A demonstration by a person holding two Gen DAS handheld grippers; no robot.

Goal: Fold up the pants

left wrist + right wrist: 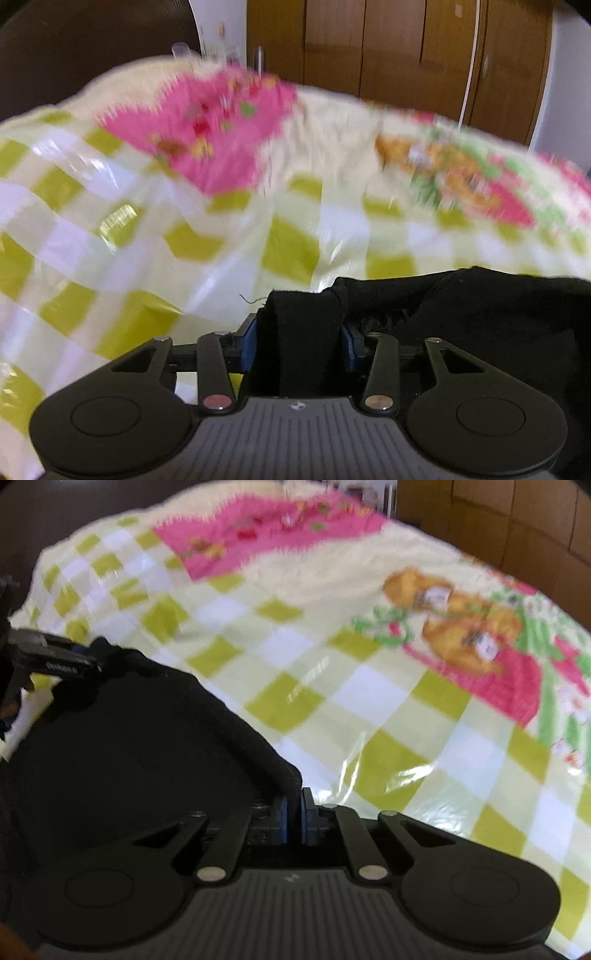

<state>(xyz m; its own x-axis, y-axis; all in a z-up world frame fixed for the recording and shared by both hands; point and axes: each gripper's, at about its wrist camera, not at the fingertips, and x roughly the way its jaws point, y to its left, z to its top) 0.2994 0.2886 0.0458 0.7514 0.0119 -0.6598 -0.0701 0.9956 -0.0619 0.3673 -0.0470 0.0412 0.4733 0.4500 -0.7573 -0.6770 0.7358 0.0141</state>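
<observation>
Table (177, 236): glossy green-and-white check cloth with pink floral panels; brown cabinets (399, 48) behind. Pants (122, 746): black, bunched at the near edge, stretched between both grippers. Left gripper (298, 341): jaws gripping a thick fold. Right gripper (294, 818): jaws nearly closed, pinching the pants' rolled edge.

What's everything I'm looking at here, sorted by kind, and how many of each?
Grippers: 2, left gripper and right gripper
Black pants: 1
Checked plastic tablecloth: 1
Wooden wardrobe: 1
Total: 5
</observation>
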